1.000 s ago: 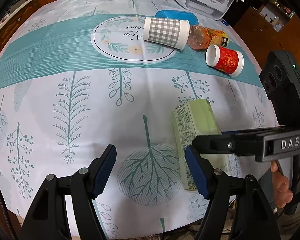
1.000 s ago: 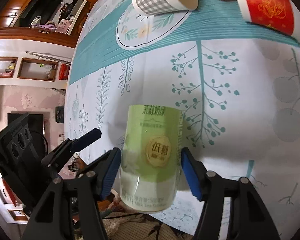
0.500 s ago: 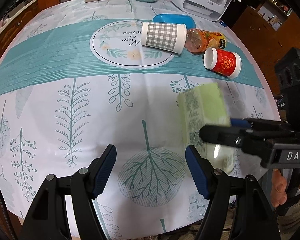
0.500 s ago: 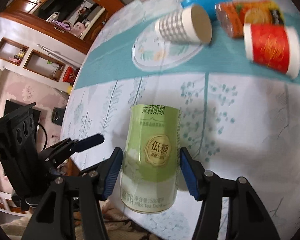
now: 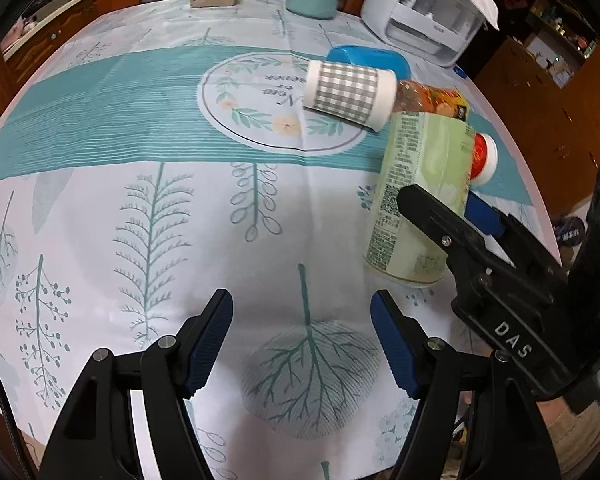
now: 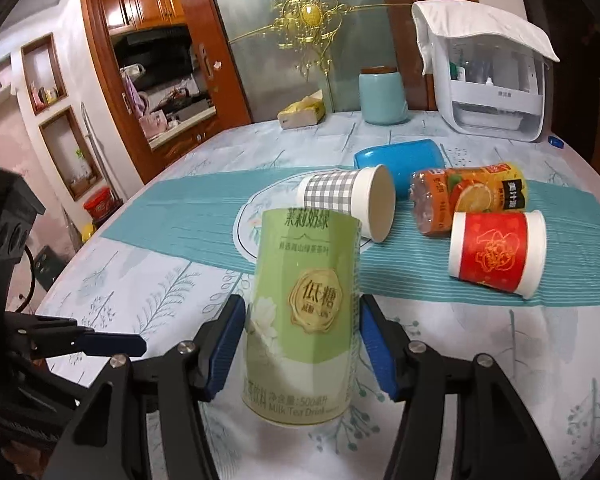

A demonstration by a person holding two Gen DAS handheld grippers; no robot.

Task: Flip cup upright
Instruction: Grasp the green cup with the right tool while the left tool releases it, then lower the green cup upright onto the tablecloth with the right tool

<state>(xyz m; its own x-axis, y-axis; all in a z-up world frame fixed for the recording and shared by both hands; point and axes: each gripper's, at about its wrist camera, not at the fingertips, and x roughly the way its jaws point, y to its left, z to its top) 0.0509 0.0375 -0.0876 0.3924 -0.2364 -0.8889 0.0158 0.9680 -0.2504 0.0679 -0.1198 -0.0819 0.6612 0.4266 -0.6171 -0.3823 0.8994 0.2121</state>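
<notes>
The right gripper [image 6: 302,346] has its blue pads pinching the tall pale-green milk-tea cup [image 6: 304,312] at mid-height, and the cup now stands nearly upright with its base just at the leaf-print tablecloth [image 6: 500,360]. A second ago that cup lay flat on its side near the table's near right edge; half a second ago it was swinging up in a blur. So the flip looks essentially made, and what seems left is to settle the base flat and let go. From the left wrist view the green cup [image 5: 424,196] leans slightly, so a hasty release could tip it. The left gripper [image 5: 302,338] hangs spread wide and empty over the near cloth. Beyond, the grey-checked paper cup [image 6: 346,200], the red paper cup [image 6: 496,252] and the orange juice bottle [image 6: 466,196] lie on their sides on the teal stripe.
</notes>
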